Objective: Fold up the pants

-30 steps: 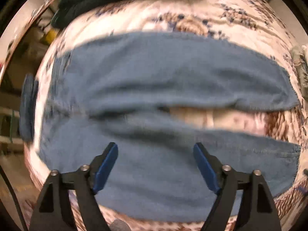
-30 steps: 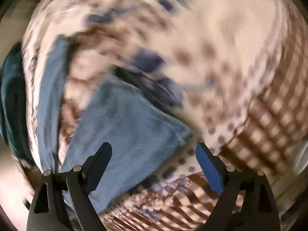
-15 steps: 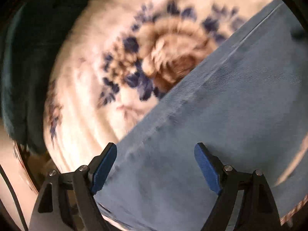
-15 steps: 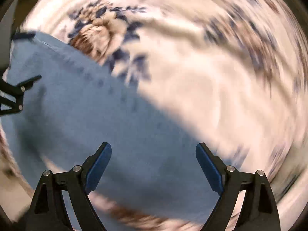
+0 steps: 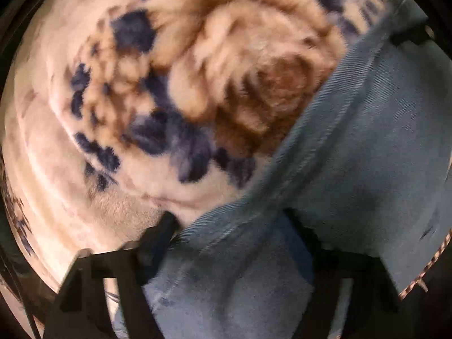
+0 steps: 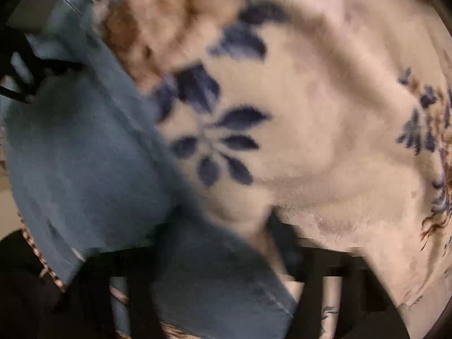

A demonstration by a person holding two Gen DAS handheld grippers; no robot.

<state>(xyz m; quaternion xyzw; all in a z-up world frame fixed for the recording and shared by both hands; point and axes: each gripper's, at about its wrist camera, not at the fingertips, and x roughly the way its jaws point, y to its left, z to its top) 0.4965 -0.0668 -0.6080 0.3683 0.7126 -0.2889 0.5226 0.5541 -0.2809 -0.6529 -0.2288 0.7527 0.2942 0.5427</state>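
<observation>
**A:** Both tools are down low on the pants (image 5: 367, 141) now, blue denim lying on the floral blanket (image 5: 141, 113). The left gripper (image 5: 228, 226) has its fingers spread, one on the blanket side, one on the cloth, with the denim's edge running up between them.

**B:** Same story on the other side. The right gripper (image 6: 217, 231) is apart too, straddling the fabric's edge, nothing pinched that I can make out. The picture is blurred, mind.

**A:** So what makes this grab good?

**B:** I'd say get one finger under the edge and one over, catch every layer there, and close both sides level. Pinch unevenly and the fold goes crooked.

**A:** And the lie of the garment?

**B:** In the left view the long edge runs diagonally, from near the fingers up to the far right. In the right view it mirrors that, near centre up to the far left. Which end is waistband, I cannot tell.

**A:** The blanket's pile could snag a finger, I reckon.
</observation>
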